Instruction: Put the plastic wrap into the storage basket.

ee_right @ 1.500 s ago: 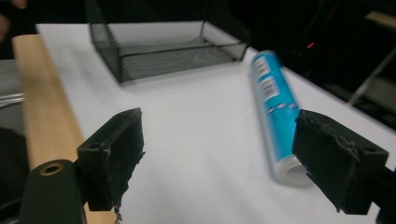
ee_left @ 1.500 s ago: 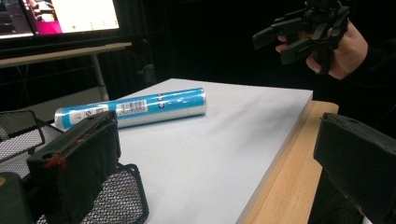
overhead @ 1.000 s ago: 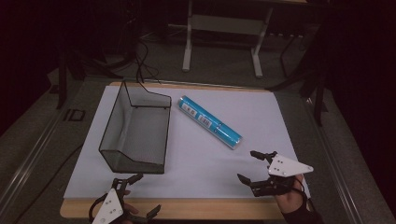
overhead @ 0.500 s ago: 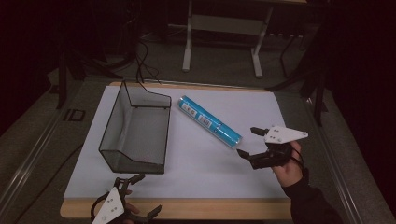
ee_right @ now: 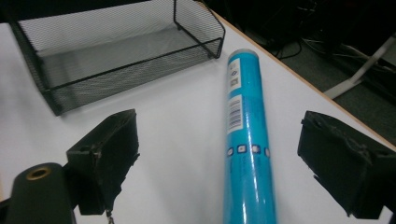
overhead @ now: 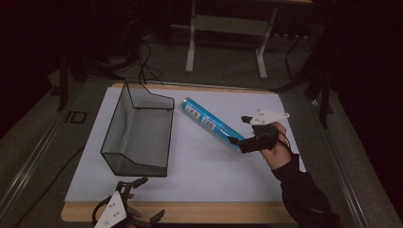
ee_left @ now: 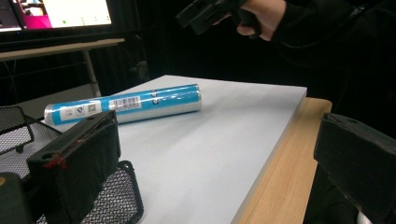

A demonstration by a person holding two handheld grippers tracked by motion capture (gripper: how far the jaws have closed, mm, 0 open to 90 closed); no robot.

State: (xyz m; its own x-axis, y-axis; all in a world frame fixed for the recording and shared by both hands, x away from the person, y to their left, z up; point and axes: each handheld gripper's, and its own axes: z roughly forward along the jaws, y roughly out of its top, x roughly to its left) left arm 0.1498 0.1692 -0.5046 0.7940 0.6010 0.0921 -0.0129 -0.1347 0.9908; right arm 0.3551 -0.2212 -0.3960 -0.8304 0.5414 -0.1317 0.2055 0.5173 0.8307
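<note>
The blue tube (overhead: pixel 210 124) lies flat on the counter's white mat (overhead: pixel 199 166), its long axis running from the middle of the far edge slantwise toward the right edge. The right claw (ee_right: pixel 219 168) is directly at the tube's near-right end, jaws wide apart on either side of it and not touching; they have just been opening. The left claw (ee_left: pixel 210 163), also apart and holding nothing, waits at the near-left corner beside the mesh tray (overhead: pixel 138 135), well away. The right hand is clearly nearer for a grasp.

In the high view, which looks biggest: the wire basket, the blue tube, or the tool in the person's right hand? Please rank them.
1. wire basket
2. blue tube
3. right tool, open, about the tube's near end; it sits slightly nearer the camera, yet looks smallest.
</note>
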